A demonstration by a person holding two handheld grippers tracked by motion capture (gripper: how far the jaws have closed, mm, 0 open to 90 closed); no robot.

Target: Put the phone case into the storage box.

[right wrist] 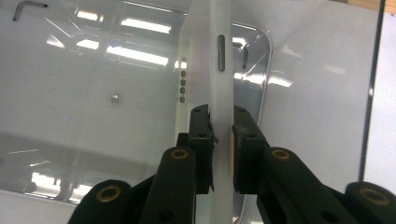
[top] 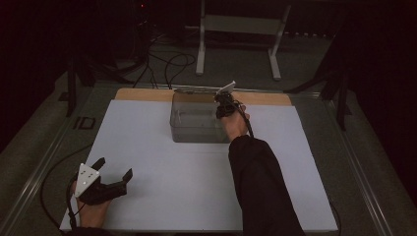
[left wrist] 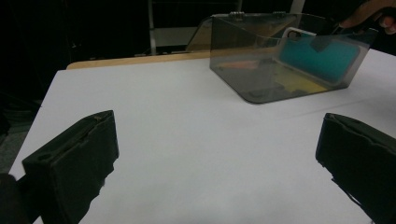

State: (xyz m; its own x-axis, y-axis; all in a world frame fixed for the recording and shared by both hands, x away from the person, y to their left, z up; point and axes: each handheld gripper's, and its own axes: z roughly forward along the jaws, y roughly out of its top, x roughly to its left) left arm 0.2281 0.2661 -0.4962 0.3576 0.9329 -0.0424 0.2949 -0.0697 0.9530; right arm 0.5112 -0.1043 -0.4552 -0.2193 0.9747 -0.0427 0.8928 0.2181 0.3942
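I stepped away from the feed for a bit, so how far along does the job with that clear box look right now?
Midway, it seems. The right gripper is shut on a white phone, holding it by its edges inside the clear box; through the box wall its teal face shows. Letting go or lifting out is left, and I cannot tell which. The left gripper rests open on the white table.

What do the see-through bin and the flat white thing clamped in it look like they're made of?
Smoky see-through bin: likely rigid tinted plastic, glossy; light strips reflect off its walls. Flat white thing in the right gripper: apparently smooth plastic phone case, teal face, with a slotted side button.
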